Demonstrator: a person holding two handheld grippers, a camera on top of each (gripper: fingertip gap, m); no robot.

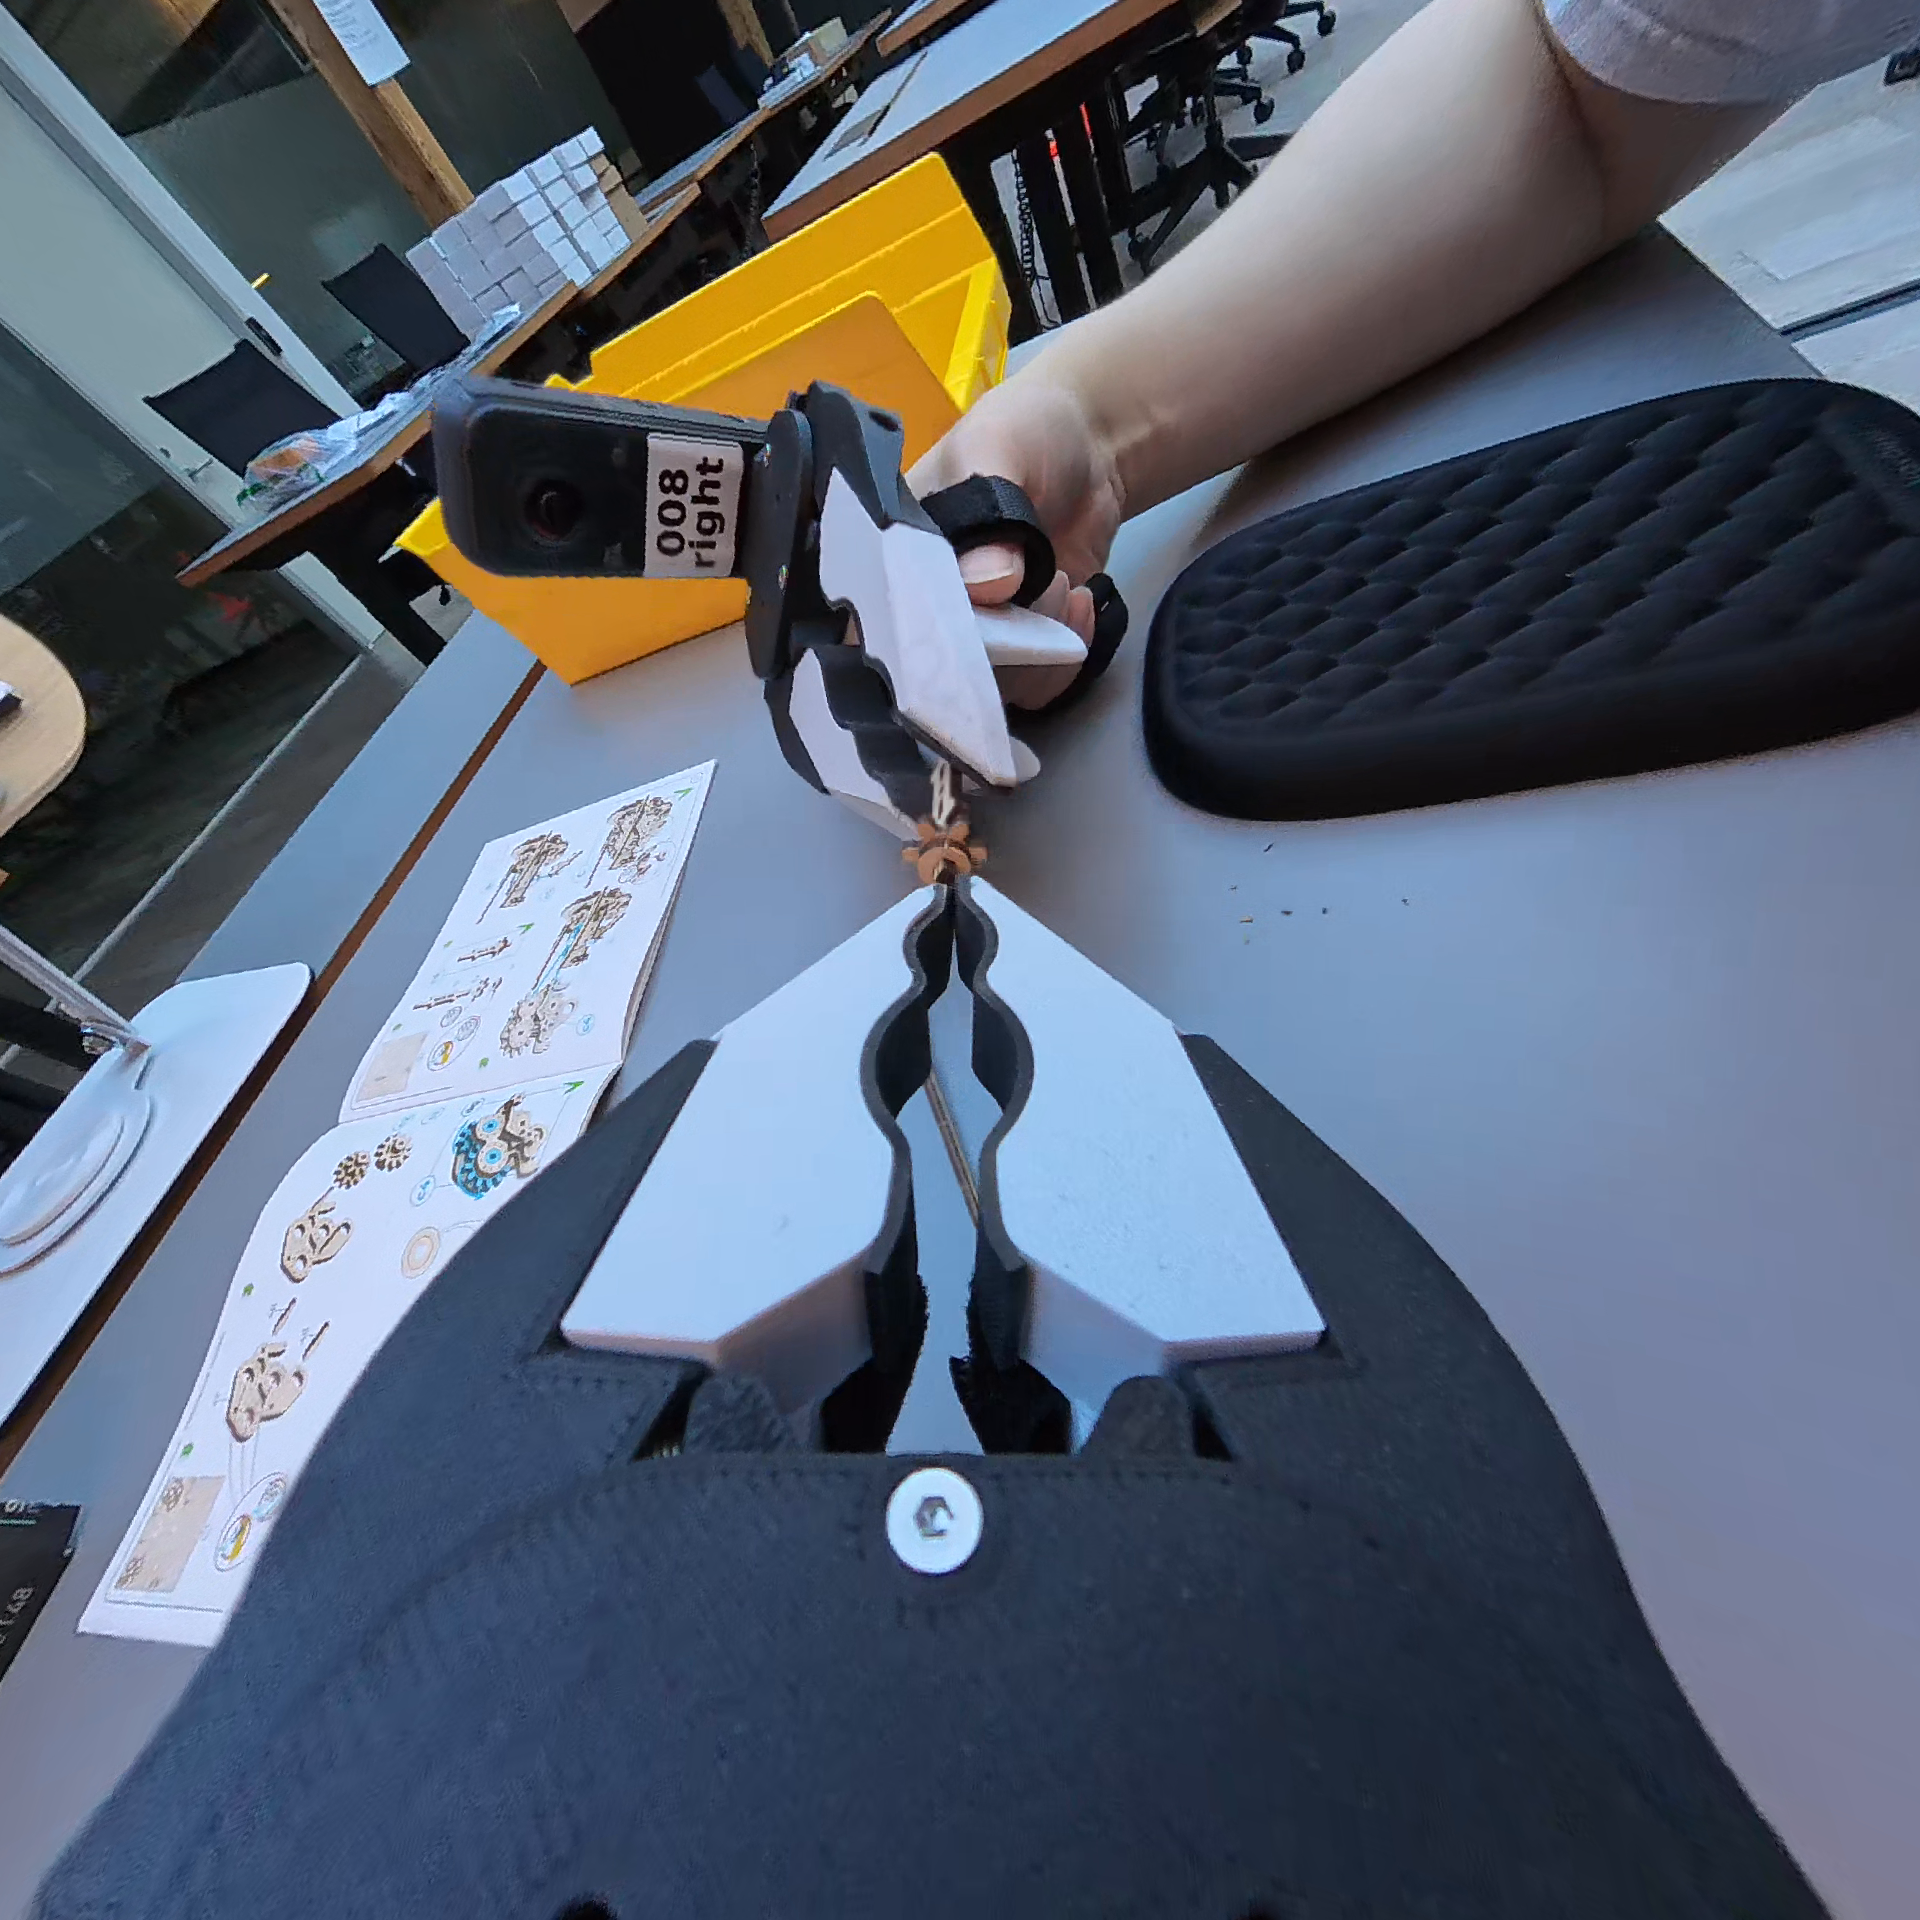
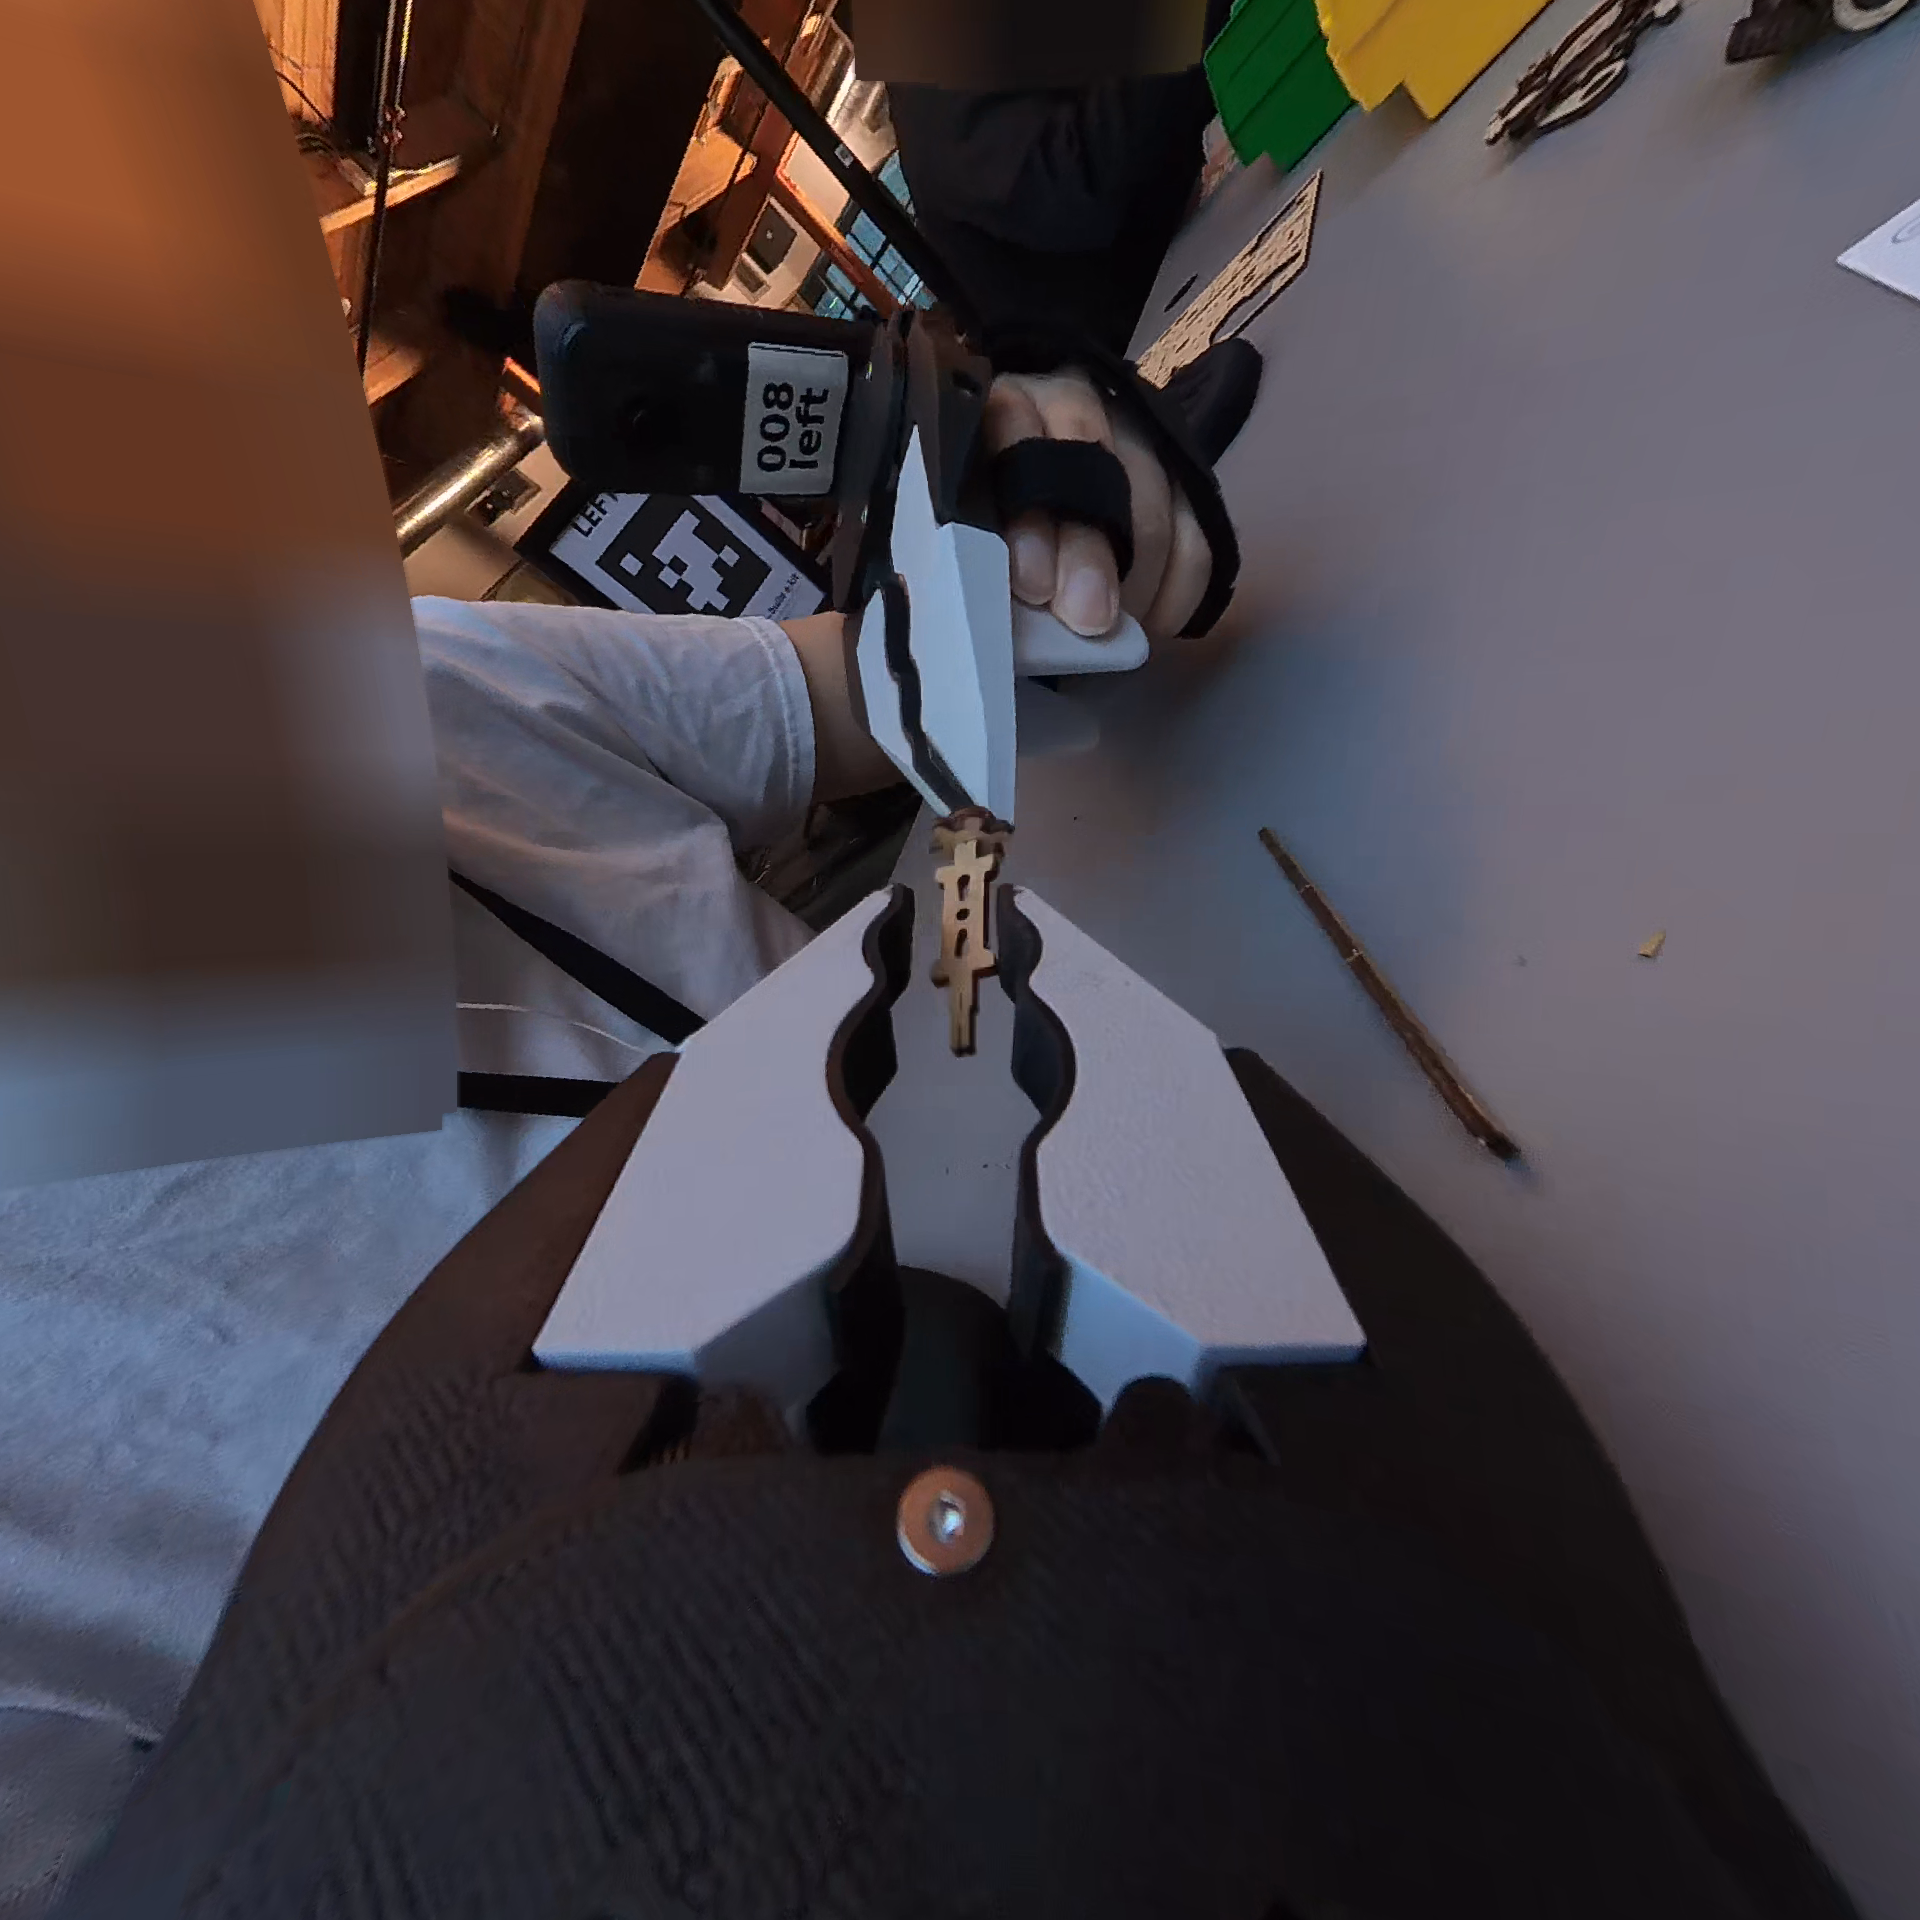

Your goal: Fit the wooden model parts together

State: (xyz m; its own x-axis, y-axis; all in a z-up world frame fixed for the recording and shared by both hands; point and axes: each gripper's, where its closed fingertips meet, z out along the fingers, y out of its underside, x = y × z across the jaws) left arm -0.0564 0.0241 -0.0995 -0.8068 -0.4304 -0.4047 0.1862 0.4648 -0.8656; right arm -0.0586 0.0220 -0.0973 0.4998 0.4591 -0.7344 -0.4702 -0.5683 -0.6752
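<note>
My left gripper (image 1: 948, 902) is shut on a small wooden gear (image 1: 940, 847) that sticks out just past its tips. My right gripper (image 2: 954, 914) is shut on a pale notched wooden axle (image 2: 964, 940), held lengthwise between its fingers. The axle's far end meets the gear (image 2: 971, 828), seen edge-on at the left gripper's tips (image 2: 971, 802). In the left wrist view the right gripper (image 1: 940, 795) comes in from above with the axle (image 1: 943, 798) touching the gear. Both are held above the grey table (image 1: 1455, 1091).
An open instruction booklet (image 1: 499, 1091) lies at the left, a yellow bin (image 1: 790, 343) behind, a black cushioned pad (image 1: 1538, 592) at the right, a white lamp base (image 1: 125, 1091) far left. A thin wooden stick (image 2: 1392, 997) and a cut-out wooden sheet (image 2: 1247, 270) lie on the table. My two grippers' fingertips are within a few centimetres of each other.
</note>
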